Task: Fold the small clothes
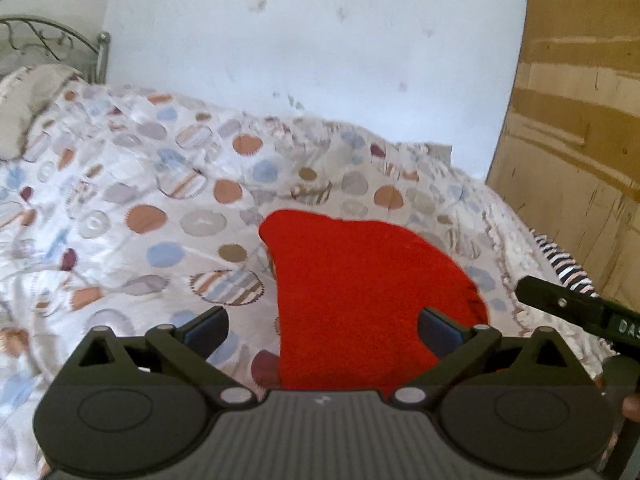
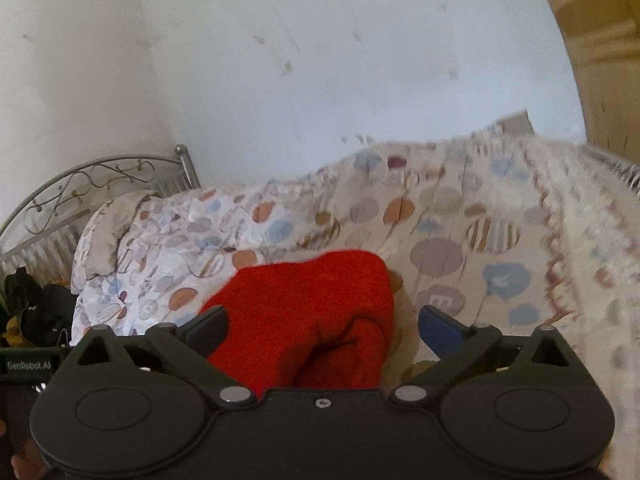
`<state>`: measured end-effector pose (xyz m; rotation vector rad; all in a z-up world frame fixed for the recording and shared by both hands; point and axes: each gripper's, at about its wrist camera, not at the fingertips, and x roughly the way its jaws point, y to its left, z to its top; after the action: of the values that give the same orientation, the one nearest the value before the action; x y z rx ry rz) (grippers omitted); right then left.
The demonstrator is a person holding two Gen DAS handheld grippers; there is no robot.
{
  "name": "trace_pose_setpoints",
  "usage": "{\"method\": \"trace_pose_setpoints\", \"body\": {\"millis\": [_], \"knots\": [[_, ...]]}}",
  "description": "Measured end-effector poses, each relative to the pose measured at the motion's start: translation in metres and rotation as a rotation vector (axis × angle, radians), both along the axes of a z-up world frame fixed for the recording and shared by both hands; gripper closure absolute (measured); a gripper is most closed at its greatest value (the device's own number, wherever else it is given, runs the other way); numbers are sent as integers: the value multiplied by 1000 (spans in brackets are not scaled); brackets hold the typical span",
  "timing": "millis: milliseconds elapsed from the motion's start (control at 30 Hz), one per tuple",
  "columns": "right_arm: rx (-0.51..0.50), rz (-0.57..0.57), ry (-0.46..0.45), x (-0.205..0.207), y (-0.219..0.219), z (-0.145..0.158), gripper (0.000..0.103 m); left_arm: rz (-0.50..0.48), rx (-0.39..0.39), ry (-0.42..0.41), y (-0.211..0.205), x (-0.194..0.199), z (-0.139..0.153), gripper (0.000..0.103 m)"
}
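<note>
Left wrist view: the left tool is spread wide and holds nothing, above a red garment lying on the dotted bedspread. Right wrist view: the right tool is also wide; the red garment sits bunched between its fingers, untouched.

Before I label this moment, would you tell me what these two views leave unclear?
- Red garment: its near part is hidden behind the left gripper body in the left wrist view, so its type stays unknown.
- Same garment, right wrist view: near end hidden by the right gripper.
- Striped cloth: cut off by the other gripper's finger.
- Bedspread: motion-blurred on the right.
</note>
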<state>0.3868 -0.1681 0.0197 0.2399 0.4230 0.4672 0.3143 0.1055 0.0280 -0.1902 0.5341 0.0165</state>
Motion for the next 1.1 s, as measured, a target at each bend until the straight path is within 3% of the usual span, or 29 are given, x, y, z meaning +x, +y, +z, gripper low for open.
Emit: {"method": "trace_pose_setpoints", "body": {"millis": [300,467,633,833,1100], "knots": [[-50,-22,-131,-116,-14,37,1,42,12,-112,-16,-105,26,1],[-72,-46,-174,-177,-22,41,1,48,2,-115,-21,-154,21,0],[-82,-63,-172,-220,-33,35,0,37,49,-92,-26,-186,9,0],[-106,-80,-167,-248,-36,22,0,32,94,-80,-32,-211,-6,0],[-120,-72,-128,-252,-34,9,0,39,112,-77,-32,-217,-12,0]]}}
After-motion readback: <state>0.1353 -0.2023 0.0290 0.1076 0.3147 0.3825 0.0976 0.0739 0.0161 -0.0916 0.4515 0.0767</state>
